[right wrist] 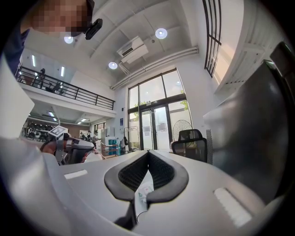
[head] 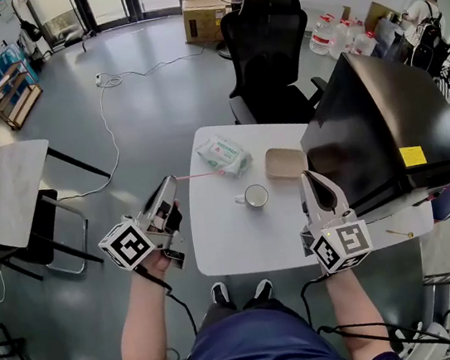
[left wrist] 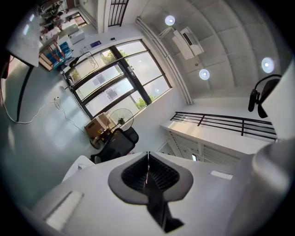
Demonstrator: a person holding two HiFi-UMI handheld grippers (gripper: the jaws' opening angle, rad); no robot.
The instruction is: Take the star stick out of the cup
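A white cup (head: pixel 256 196) stands near the middle of the small white table (head: pixel 226 242). Nothing sticks out of it. The star stick (head: pixel 199 175) is a thin pink rod lying level in the air over the table's left edge, pointing right toward the wipes pack. My left gripper (head: pixel 171 183) is shut on its left end. In the left gripper view the stick (left wrist: pixel 148 167) shows as a fine line pinched between the closed jaws of the left gripper (left wrist: pixel 148 154). My right gripper (head: pixel 310 177) hangs right of the cup, jaws shut on nothing. The right gripper (right wrist: pixel 148 154) also shows closed in its own view.
A green-white wipes pack (head: pixel 224 156) and a tan tray (head: pixel 285 162) lie at the table's far side. A large black box (head: pixel 384 126) sits over the right end. A black office chair (head: pixel 266 51) stands behind the table, a grey side table (head: pixel 5 191) at left.
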